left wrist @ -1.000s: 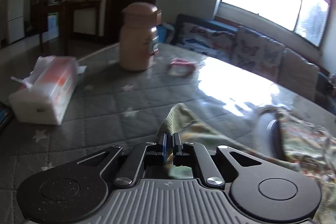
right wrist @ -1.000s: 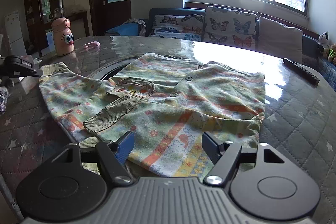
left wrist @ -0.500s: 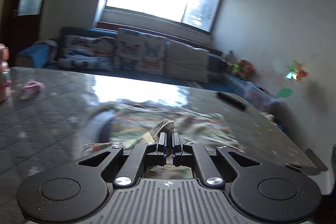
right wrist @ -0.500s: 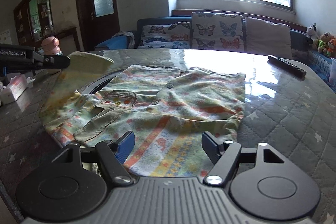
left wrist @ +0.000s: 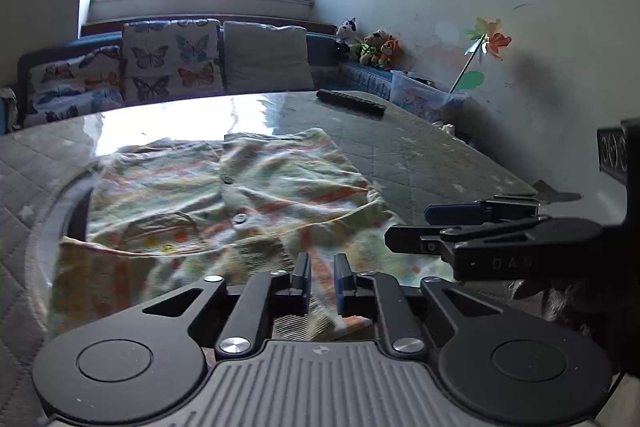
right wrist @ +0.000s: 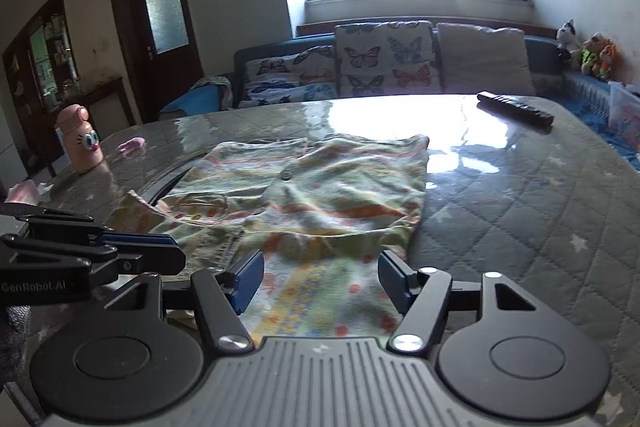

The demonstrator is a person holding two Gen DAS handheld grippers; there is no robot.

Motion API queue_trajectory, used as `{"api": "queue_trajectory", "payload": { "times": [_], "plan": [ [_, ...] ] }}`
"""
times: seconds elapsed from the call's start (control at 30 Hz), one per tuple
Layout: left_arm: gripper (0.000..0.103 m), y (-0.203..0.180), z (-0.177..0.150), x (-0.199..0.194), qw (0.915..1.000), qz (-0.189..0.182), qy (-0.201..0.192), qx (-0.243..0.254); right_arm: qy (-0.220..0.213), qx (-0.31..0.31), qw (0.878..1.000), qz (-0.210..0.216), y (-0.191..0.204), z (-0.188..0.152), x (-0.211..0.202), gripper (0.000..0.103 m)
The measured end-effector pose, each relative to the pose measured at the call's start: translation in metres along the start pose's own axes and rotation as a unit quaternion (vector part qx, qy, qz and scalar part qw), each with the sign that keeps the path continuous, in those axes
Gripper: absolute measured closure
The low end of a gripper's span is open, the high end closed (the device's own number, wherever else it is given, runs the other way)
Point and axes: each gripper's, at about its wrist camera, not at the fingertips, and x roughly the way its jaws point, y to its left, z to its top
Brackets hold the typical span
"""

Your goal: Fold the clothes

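The soft, limp child's shirt (right wrist: pixel 320 199) on the worktop (right wrist: pixel 540 211) wants pinching at its hem; left gripper (left wrist: pixel 321 277) barely parted, right gripper (right wrist: pixel 320 279) spread wide.

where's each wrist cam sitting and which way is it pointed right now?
Left wrist: on the left gripper, low over the shirt's near edge, facing window and sofa; its slightly parted fingers and the right gripper at right show.
Right wrist: on the right gripper, same heading, jaws wide; the left gripper shows at left.
Shared: shirt, remote, sofa, table.
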Motion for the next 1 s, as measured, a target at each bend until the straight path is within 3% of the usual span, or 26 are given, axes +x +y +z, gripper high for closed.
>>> {"api": "queue_trajectory", "payload": {
  "times": [0.1, 0.3, 0.43, 0.57, 0.73, 1.0],
  "plan": [
    [0.072, 0.017, -0.002, -0.01, 0.9994, 0.034, -0.008, -0.006, 0.012, 0.0, 1.0, 0.025, 0.011, 0.004, 0.011, 0.044],
    [0.068, 0.063, -0.008, -0.033, 0.9926, 0.107, -0.021, -0.054, 0.04, -0.004, 0.997, 0.069, 0.037, 0.008, 0.039, 0.054],
    [0.062, 0.087, -0.015, -0.048, 0.9858, 0.144, -0.029, -0.08, 0.067, -0.002, 0.995, 0.075, 0.048, 0.007, 0.06, 0.064],
    [0.058, 0.105, -0.023, -0.057, 0.9804, 0.165, -0.032, -0.103, 0.083, -0.002, 0.994, 0.073, 0.055, 0.003, 0.069, 0.073],
    [0.056, 0.118, -0.029, -0.06, 0.9759, 0.179, -0.028, -0.122, 0.078, -0.006, 0.995, 0.065, 0.061, 0.005, 0.065, 0.094],
    [0.052, 0.122, -0.03, -0.057, 0.9736, 0.191, -0.026, -0.123, 0.038, -0.015, 0.997, 0.059, 0.059, 0.026, 0.028, 0.096]
  ]
}}
